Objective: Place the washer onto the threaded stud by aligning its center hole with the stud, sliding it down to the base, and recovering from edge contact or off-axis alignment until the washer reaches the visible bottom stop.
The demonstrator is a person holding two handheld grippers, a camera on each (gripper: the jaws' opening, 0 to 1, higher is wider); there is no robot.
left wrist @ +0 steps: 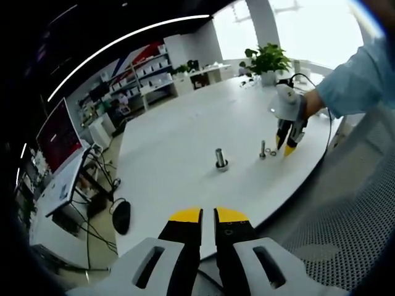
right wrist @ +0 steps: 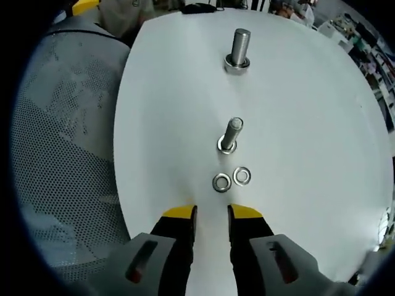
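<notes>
On the white table (right wrist: 296, 123) two threaded studs stand upright on their heads, well apart from each other. In the right gripper view the smaller stud (right wrist: 231, 135) stands nearer, and the larger stud (right wrist: 239, 49) farther off, both roughly in line ahead of the jaws. Two washers lie flat just in front of the smaller stud: the left washer (right wrist: 221, 182) and the right washer (right wrist: 242, 176), side by side, almost touching or just apart. Neither is on a stud.

The right gripper (right wrist: 212, 213) hovers over the table just short of the washers, its yellow-tipped jaws a small gap apart and holding nothing. To its left the curved table edge runs close by, with a grey mesh chair (right wrist: 62, 154) just beyond it. To the right, bare tabletop spreads wide.

In the left gripper view the left gripper (left wrist: 207, 215) sits back at the near table edge, well away from the studs, jaws nearly together and empty. A potted plant (left wrist: 266, 61) stands at the far edge.
</notes>
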